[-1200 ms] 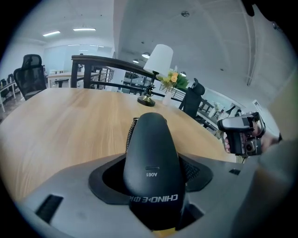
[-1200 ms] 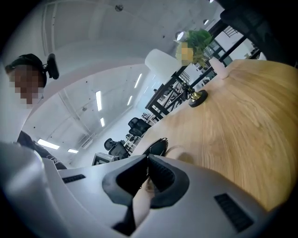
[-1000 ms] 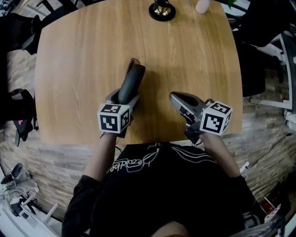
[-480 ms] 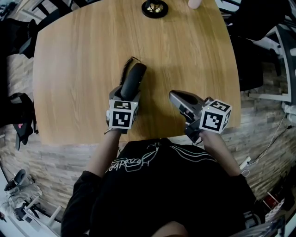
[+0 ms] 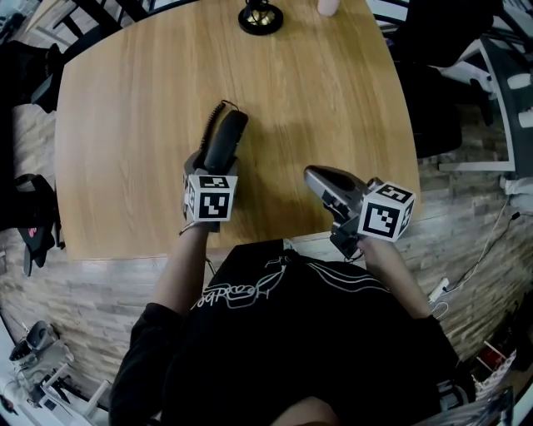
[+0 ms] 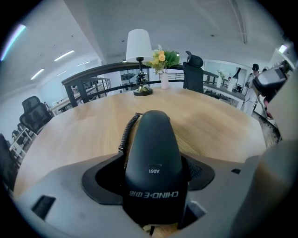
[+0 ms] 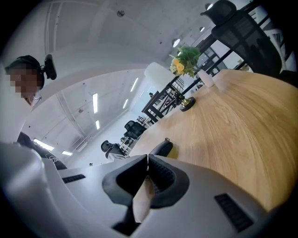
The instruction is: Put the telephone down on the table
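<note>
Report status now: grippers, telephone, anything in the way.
Left gripper jaws opening around telephone handset, far end down on table. Right gripper shut, empty. Lamp at far edge, path clear.

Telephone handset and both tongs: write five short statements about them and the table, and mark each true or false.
1. The telephone handset lies between the left tongs. True; their jaws are opening around it.
2. The right tongs hold a cup. False: they are shut on nothing.
3. A lamp stands near the far edge of the table. True.
4. The handset's cord is straight. False: it is coiled.
5. The handset stands upright on its end. False: it lies lengthwise on the table.
</note>
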A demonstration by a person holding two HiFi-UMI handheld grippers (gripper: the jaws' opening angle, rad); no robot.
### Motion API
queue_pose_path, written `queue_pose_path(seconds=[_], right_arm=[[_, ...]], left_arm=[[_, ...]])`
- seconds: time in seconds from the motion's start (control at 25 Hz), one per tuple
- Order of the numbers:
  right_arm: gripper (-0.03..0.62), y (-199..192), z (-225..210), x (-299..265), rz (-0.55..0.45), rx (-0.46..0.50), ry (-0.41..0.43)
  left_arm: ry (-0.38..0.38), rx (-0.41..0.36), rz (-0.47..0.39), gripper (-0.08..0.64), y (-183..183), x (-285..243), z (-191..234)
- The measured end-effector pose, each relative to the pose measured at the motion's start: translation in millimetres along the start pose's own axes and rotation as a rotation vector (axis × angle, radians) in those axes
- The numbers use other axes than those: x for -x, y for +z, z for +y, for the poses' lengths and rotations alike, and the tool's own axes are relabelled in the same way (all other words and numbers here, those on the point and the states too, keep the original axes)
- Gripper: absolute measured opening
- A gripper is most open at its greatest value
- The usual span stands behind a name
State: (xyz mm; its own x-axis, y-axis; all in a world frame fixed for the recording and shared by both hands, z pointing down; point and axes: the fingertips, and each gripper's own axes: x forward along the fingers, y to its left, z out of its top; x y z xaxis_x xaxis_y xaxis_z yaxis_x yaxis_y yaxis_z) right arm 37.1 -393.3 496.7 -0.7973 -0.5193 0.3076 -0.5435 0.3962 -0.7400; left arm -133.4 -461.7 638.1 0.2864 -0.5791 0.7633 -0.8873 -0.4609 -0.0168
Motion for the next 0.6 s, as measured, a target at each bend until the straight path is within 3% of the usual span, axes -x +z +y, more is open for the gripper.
queue_pose_path(seconds=[0.16, 0.32, 0.44, 0.6], right_arm=[[0.040, -0.8, 13.2, 19.6, -0.011, 0.029, 0.003], [0.041, -2.5, 30.9, 44.7, -0.020, 0.081, 0.016], [0.040, -5.3, 48.8, 63.9, -0.036, 0.120, 0.040], [0.040, -10.6, 87.8, 81.1, -0.051, 0.184, 0.114]], left_arm=[[0.009, 0.024, -0.054, 0.341, 3.0, 19.9, 3.0], [-0.001, 0.123, -0.197, 0.341, 20.3, 79.1, -2.2], [-0.059, 0.245, -0.318, 0.341, 33.5, 136.2, -16.7], [-0.201, 0.377, -0.476, 0.336, 50.2, 215.1, -48.0]])
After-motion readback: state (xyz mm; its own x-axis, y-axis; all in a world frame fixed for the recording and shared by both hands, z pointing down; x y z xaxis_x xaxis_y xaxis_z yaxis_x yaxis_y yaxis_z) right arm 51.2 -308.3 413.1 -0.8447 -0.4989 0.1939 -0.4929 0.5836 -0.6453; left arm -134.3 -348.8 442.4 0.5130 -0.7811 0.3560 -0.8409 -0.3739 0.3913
